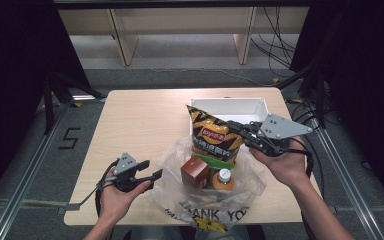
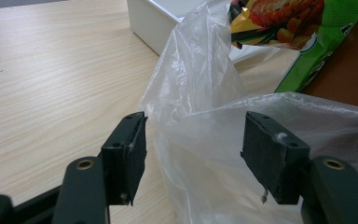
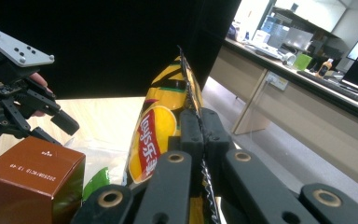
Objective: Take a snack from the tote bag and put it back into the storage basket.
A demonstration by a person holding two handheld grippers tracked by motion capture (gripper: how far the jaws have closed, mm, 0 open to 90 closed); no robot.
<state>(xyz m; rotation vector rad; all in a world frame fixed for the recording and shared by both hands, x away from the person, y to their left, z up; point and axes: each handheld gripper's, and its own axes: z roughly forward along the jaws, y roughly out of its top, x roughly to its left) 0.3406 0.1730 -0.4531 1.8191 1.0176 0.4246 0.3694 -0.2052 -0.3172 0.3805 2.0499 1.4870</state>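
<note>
Trouble was that the right gripper [image 1: 237, 131] only pinched the chip bag [image 1: 211, 135] by its crimped edge above the plastic bag [image 1: 180, 192], so it could've slipped while the left gripper [image 1: 152, 170] sat open beside it.

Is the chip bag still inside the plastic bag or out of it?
Mostly out. The right hand-held gripper pinches the chip bag by its crimped edge and holds it above the plastic bag; whether its bottom is clear cannot be told.

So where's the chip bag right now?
In the high view the chip bag is right of centre, pinched by the right gripper above the plastic bag, before the white box.
</note>
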